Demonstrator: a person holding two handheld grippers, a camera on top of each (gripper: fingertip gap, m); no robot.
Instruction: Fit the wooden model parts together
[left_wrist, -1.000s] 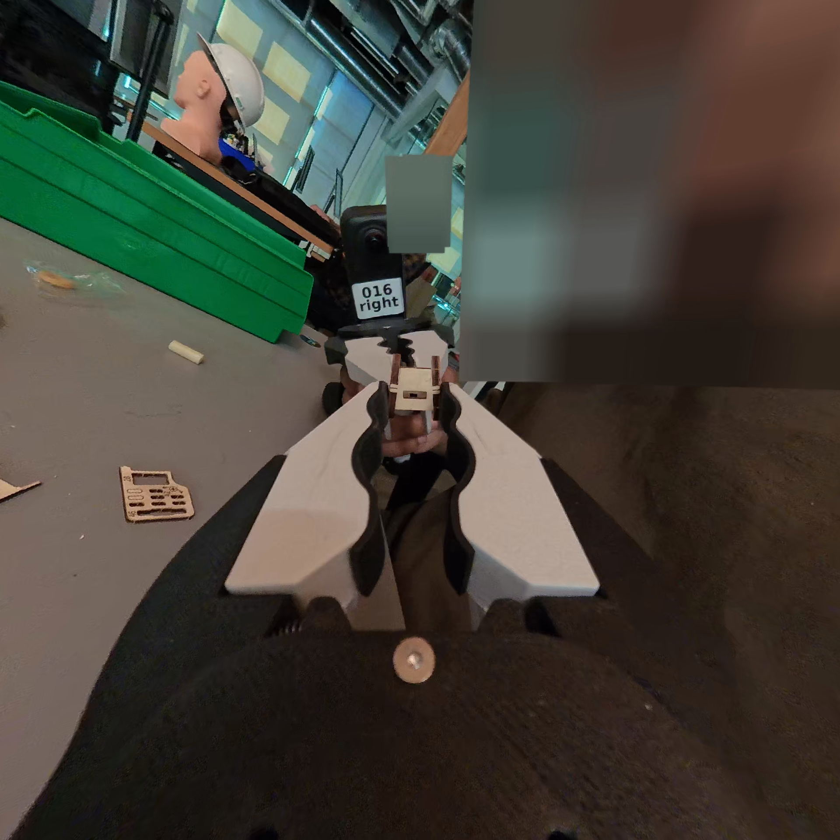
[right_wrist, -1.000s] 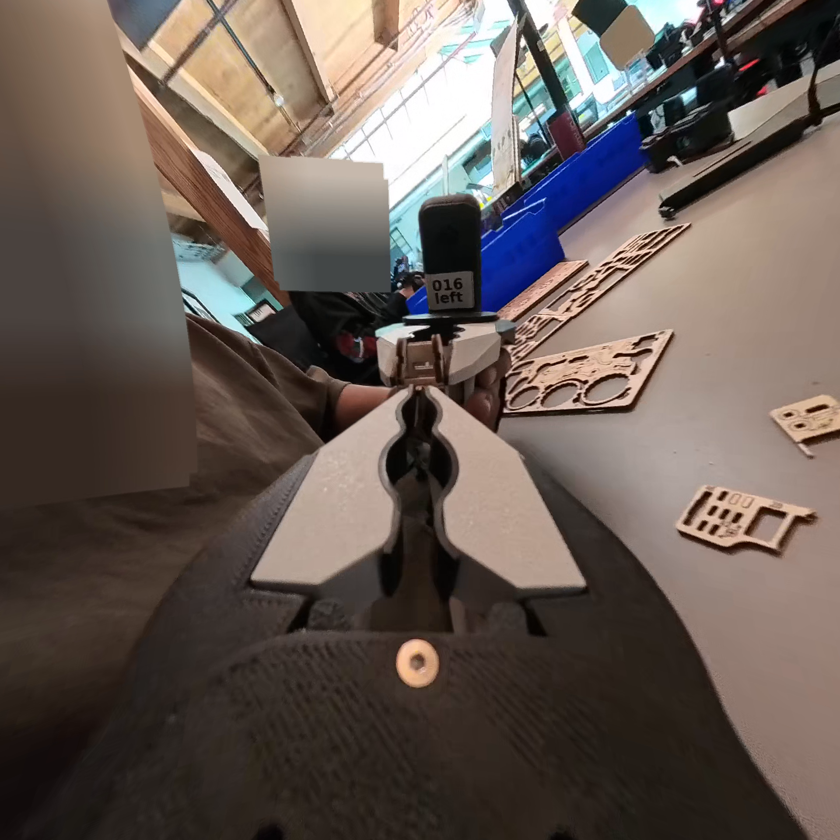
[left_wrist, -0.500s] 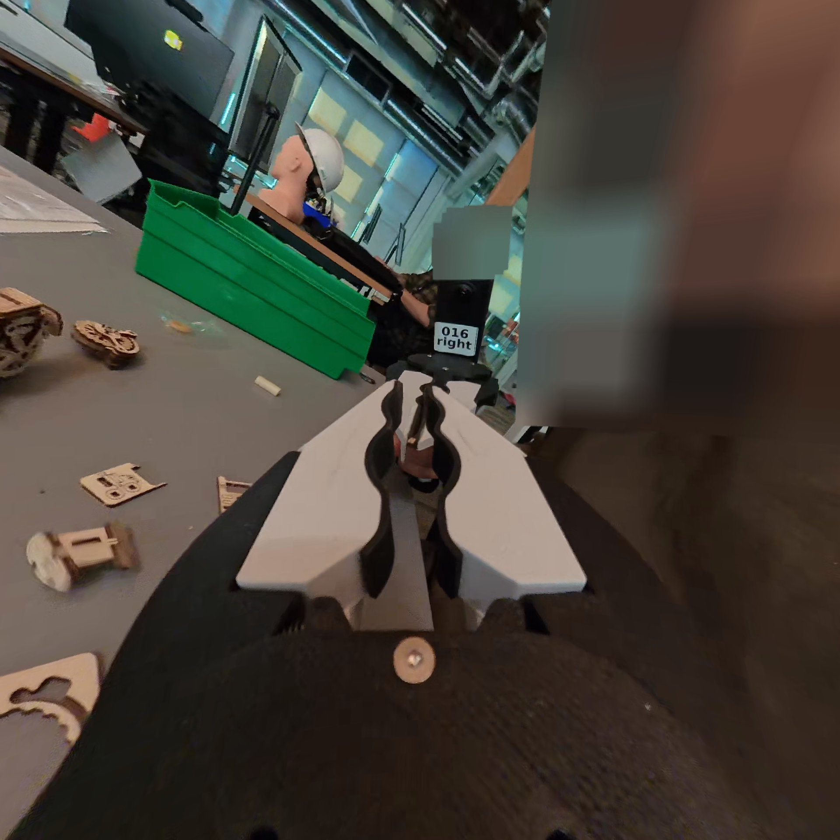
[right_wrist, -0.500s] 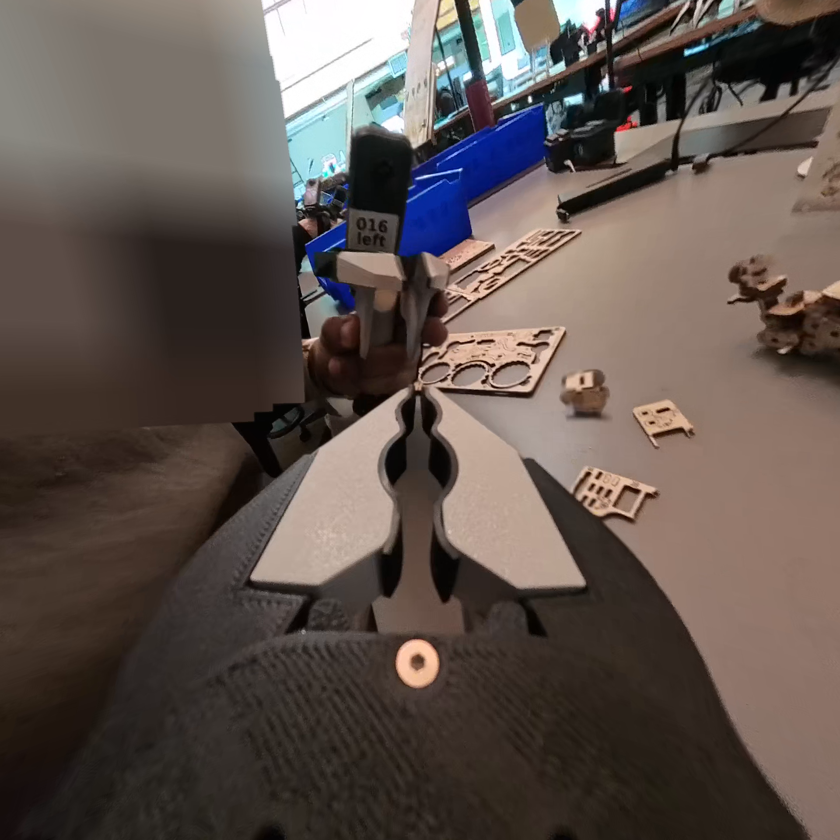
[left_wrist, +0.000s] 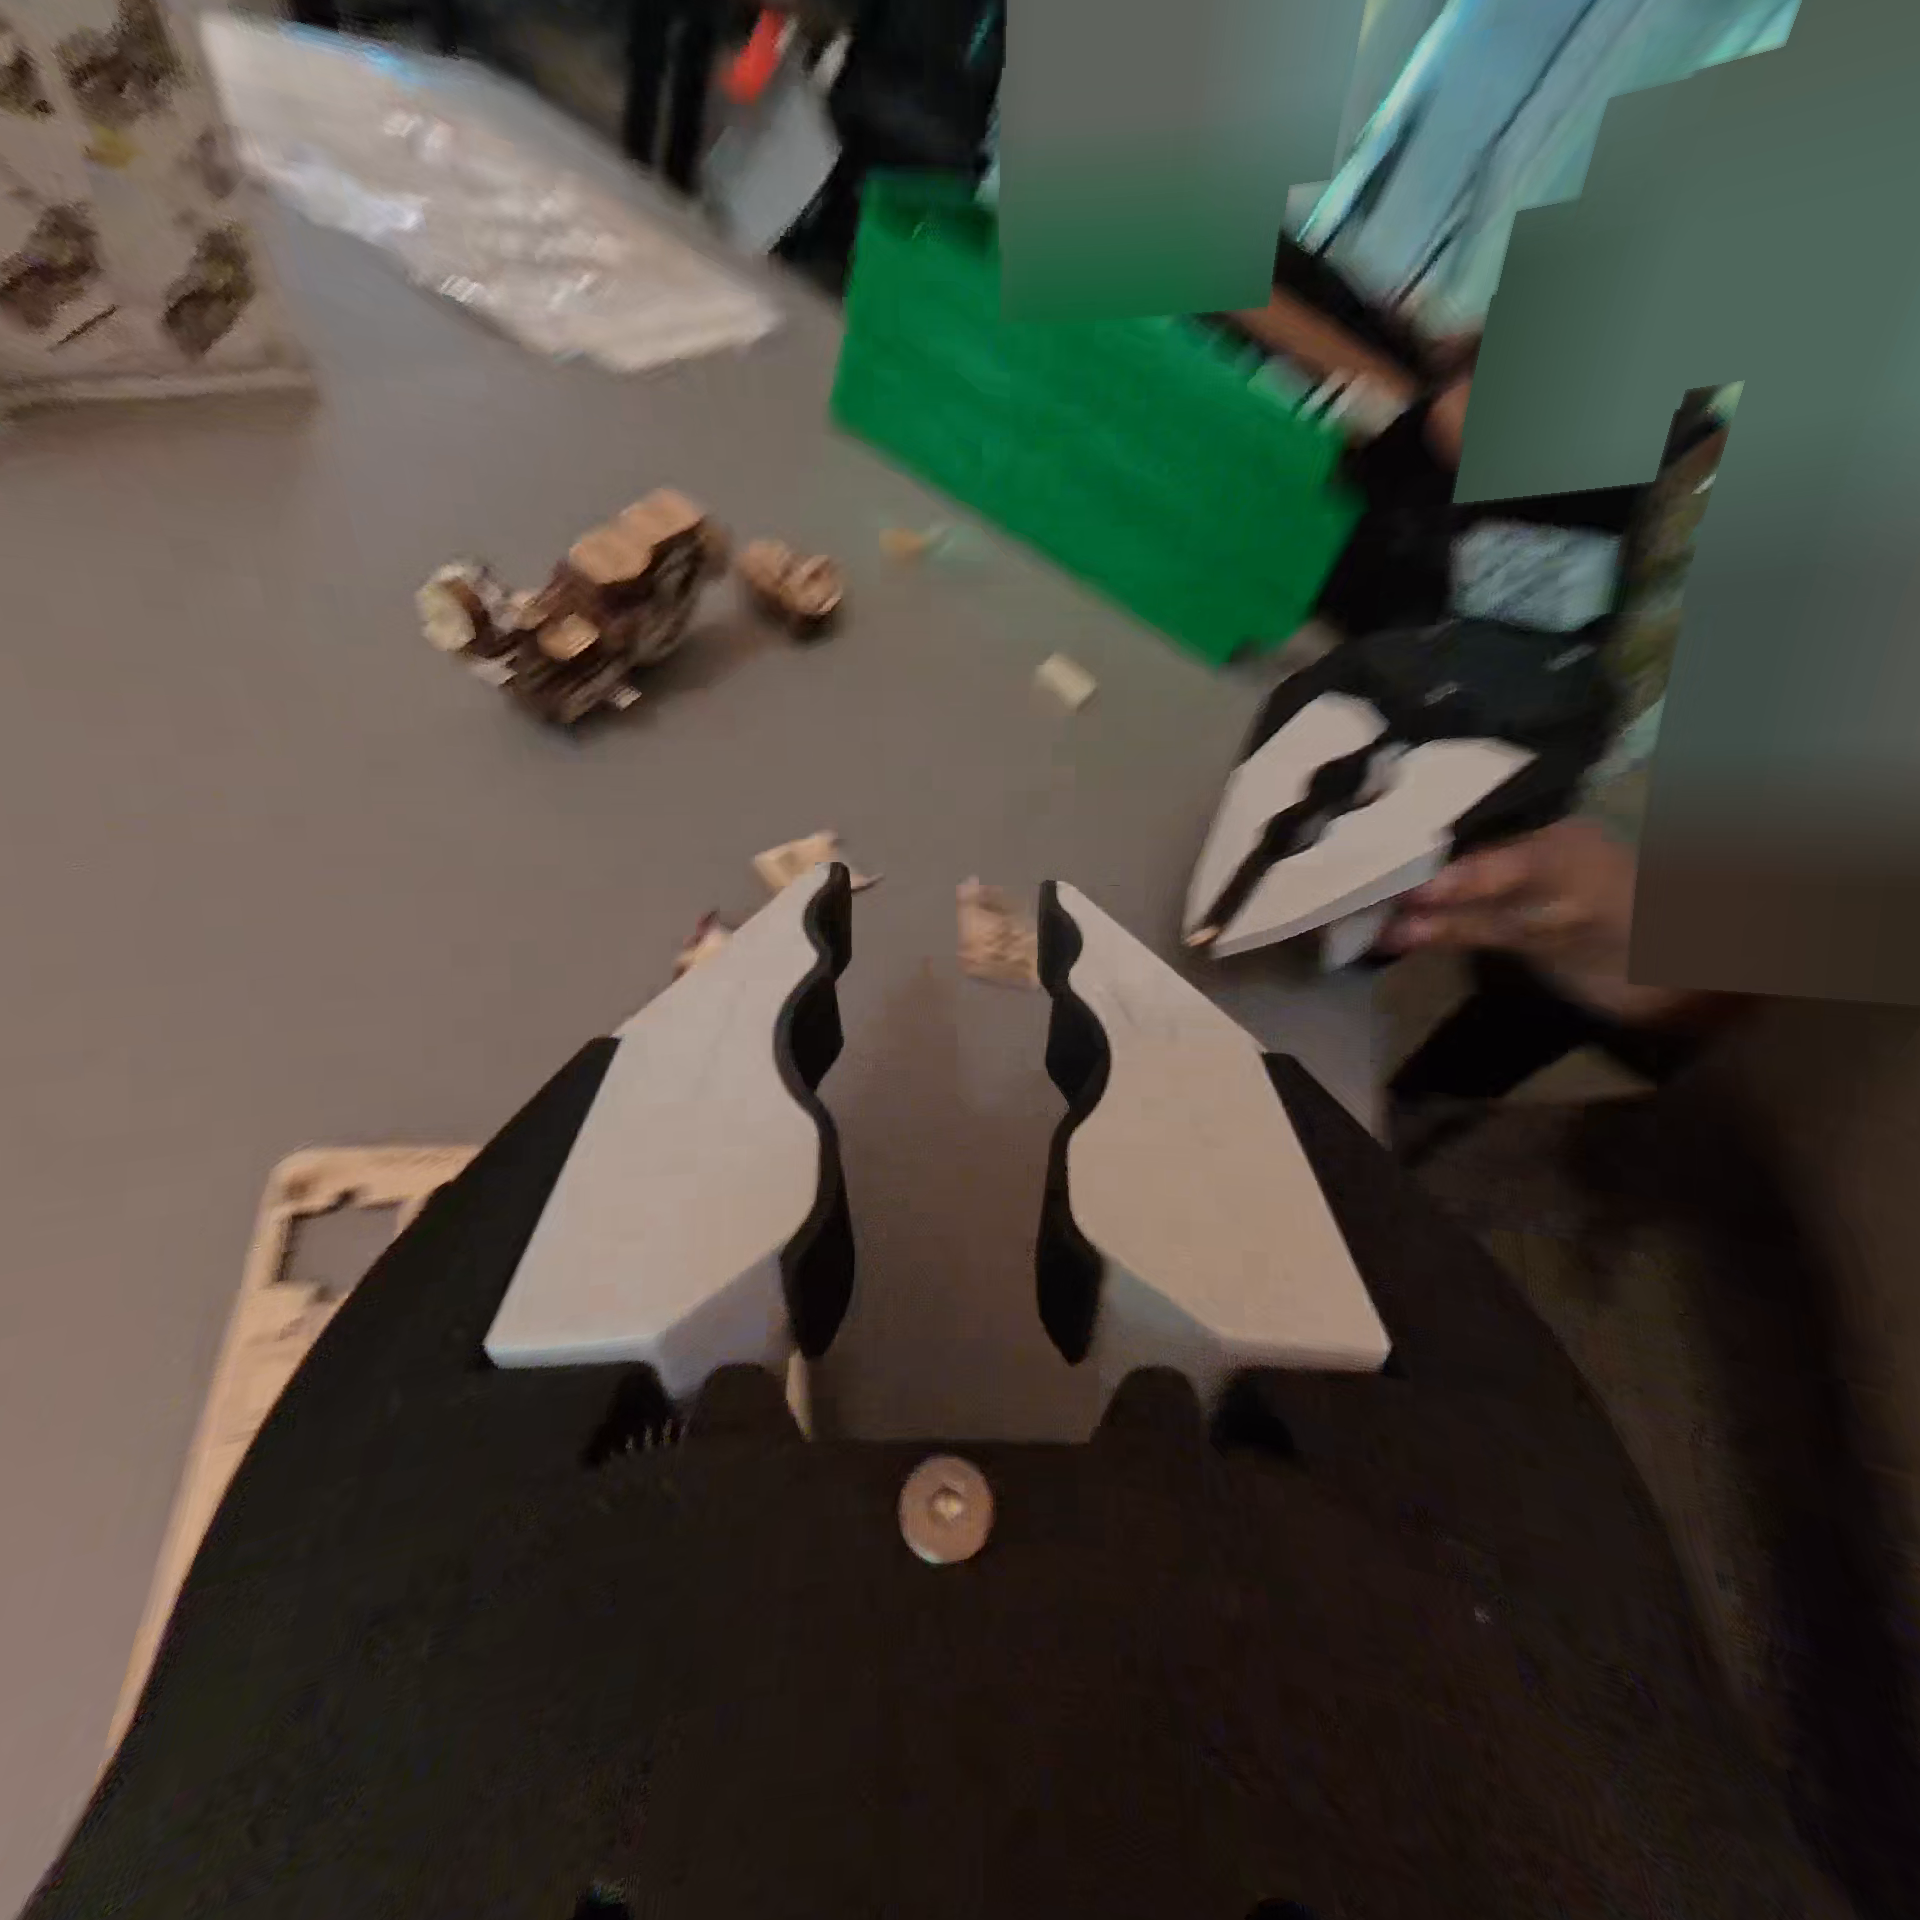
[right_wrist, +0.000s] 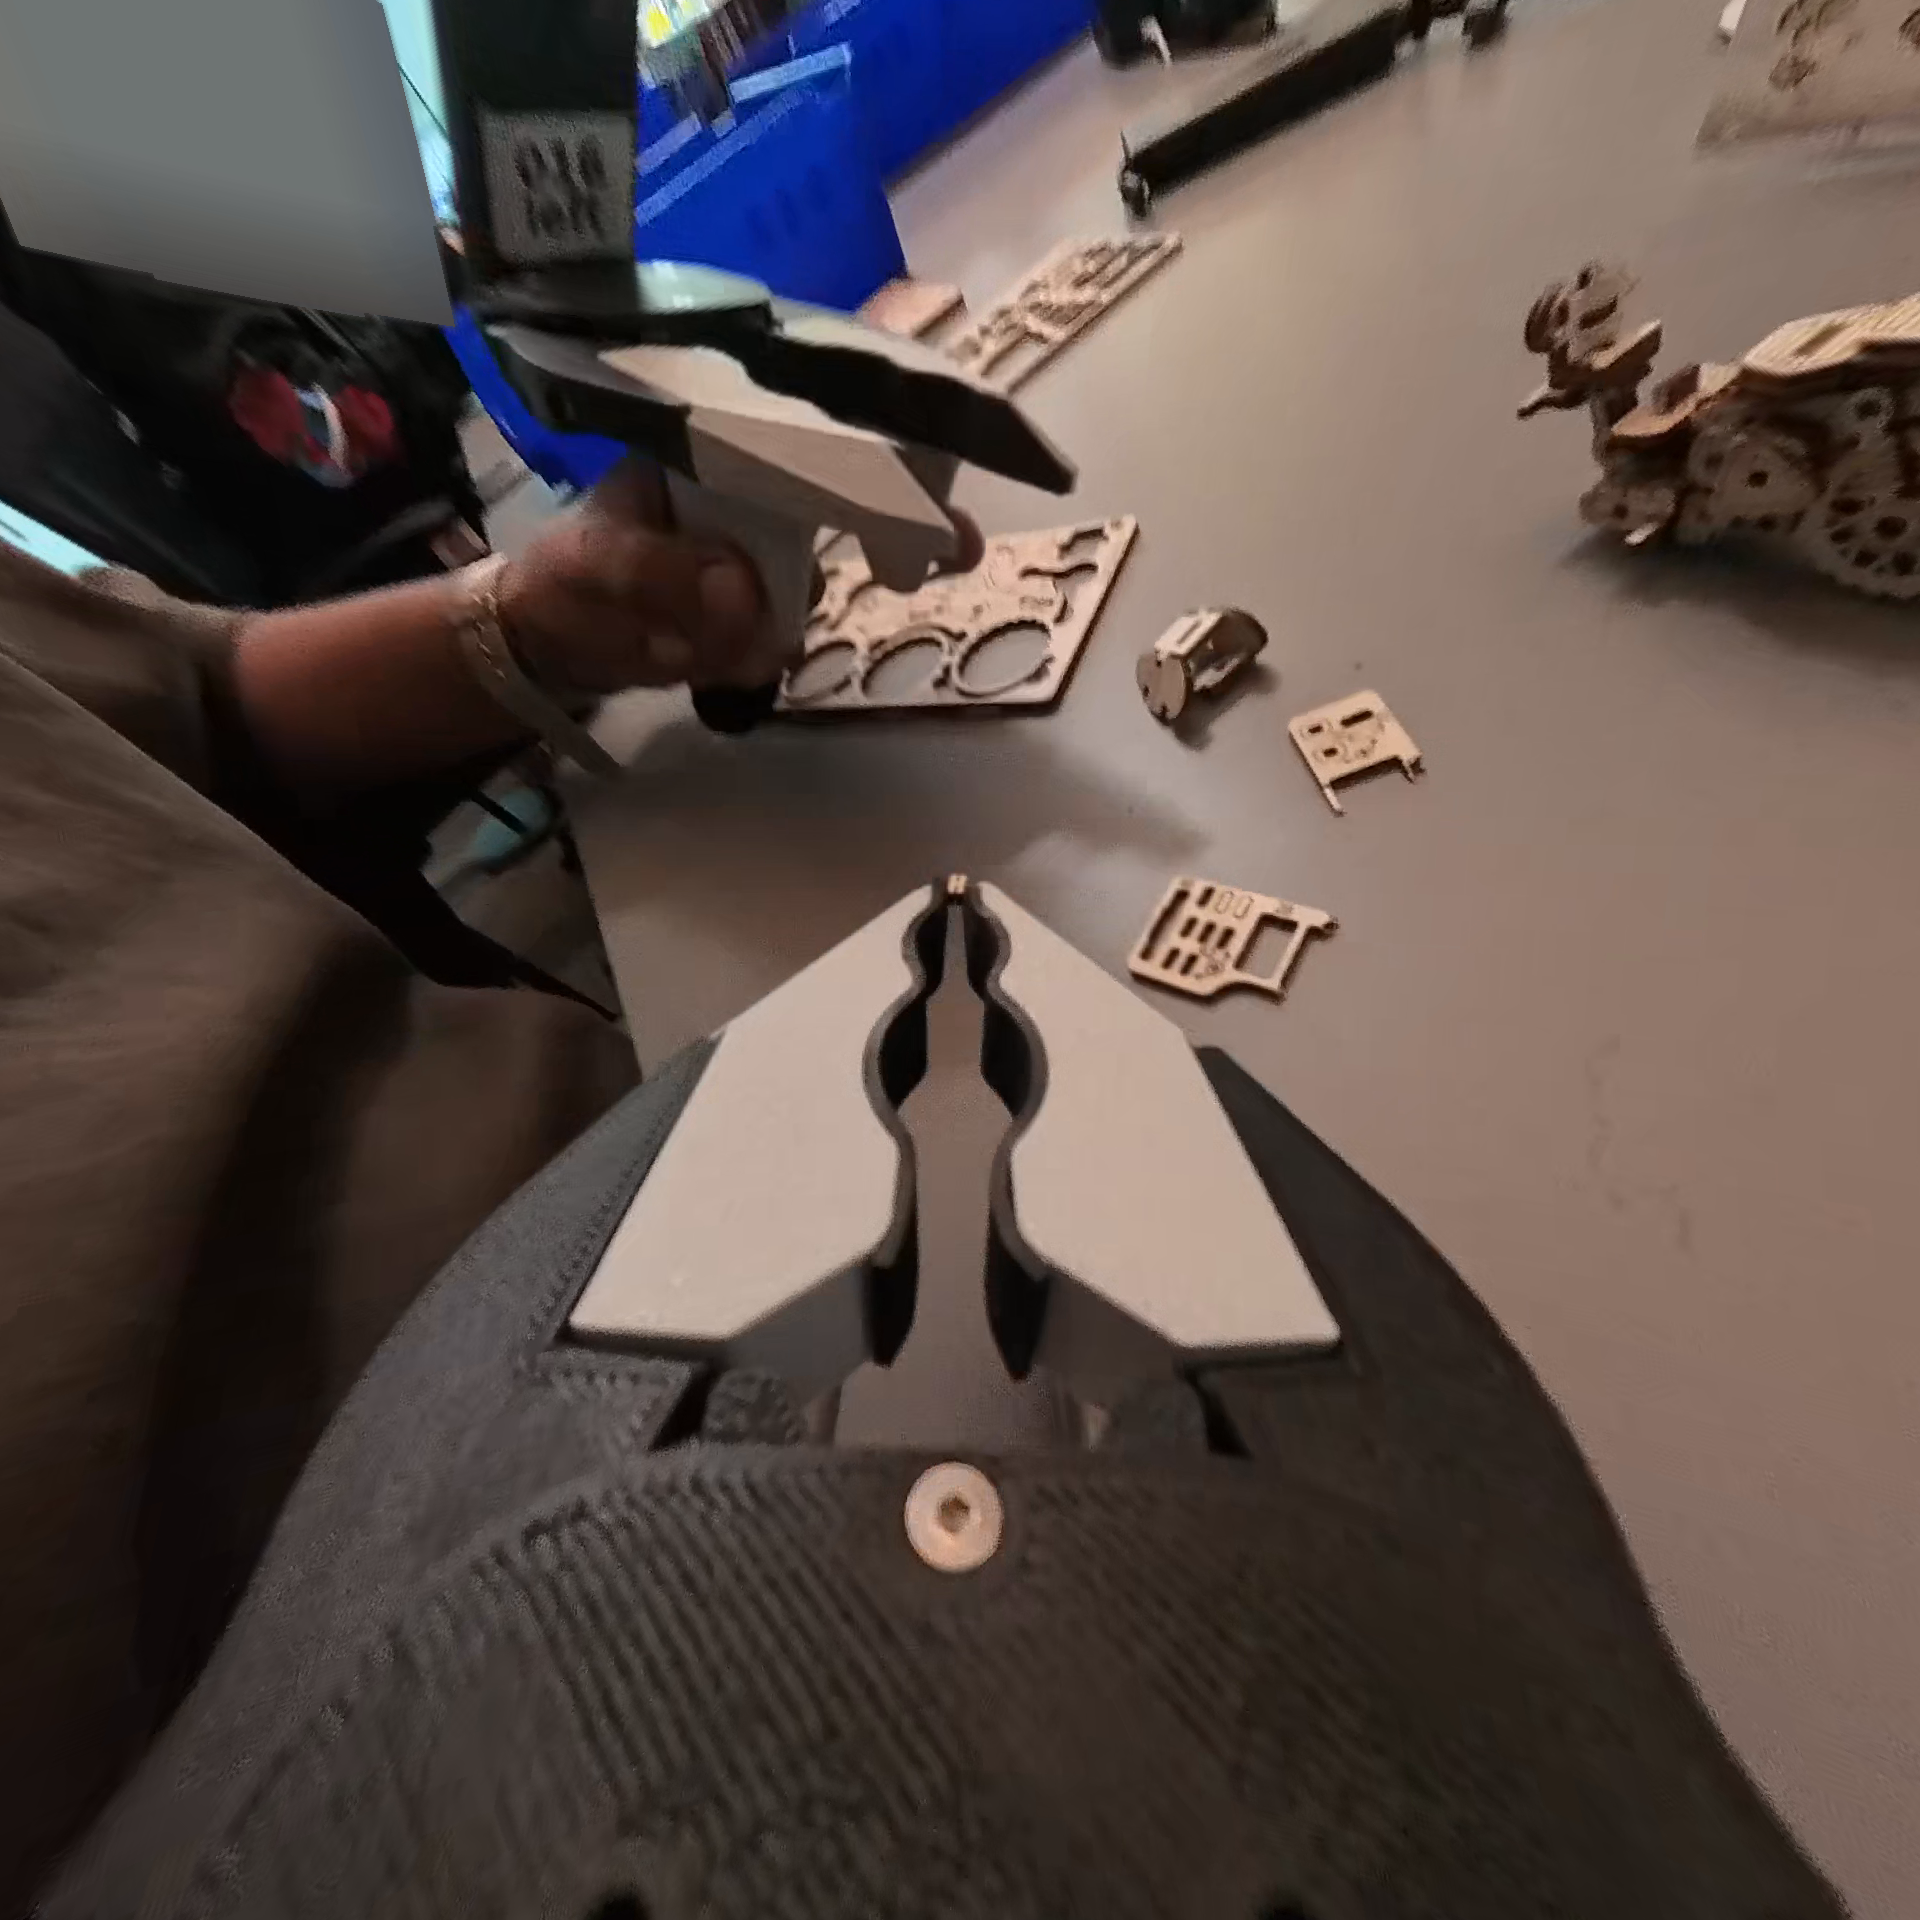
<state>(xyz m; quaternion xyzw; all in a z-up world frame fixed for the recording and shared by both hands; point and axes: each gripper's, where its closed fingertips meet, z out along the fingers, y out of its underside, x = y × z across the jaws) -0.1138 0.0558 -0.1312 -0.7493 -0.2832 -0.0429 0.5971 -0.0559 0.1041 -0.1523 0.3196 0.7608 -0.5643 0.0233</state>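
grey left gripper (left_wrist: 943, 894) fingers spread, empty, right gripper (right_wrist: 958, 889) fingers pinching small wooden piece (right_wrist: 957, 884)

Both views were dim and softly lit; the left wrist view was heavily motion-blurred; wide-angle distortion bent the edges; a soft shadow lay on the grey table (right_wrist: 1558, 1091).

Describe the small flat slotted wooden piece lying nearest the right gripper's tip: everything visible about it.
The slotted piece is a thin, pale laser-cut plywood plate with rows of small slots on one half, a larger rectangular opening on the other, and a tab at its far corner. It lies flat on the grey table, just right of the right gripper, touching nothing else.
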